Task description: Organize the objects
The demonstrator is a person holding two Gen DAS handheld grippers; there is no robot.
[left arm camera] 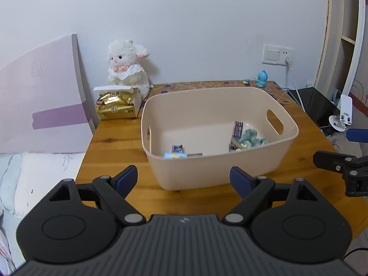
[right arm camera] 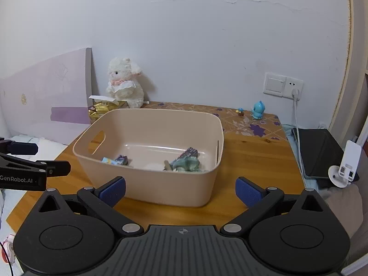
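At far left we see a bed headboard standing against the wall. Beside it, on the wooden table, a gold packet lies in front of a white plush lamb.

We hold the left gripper with its jaws spread wide and nothing between them, just short of the beige bin. The bin stands near the table's middle. Inside it, small blue packets rest at the near wall, and a green knitted item lies with a dark wrapper toward the right end.

We hold the right gripper likewise wide and unloaded, facing the bin.

A blue figurine stands at the table's rear right, near a wall socket.
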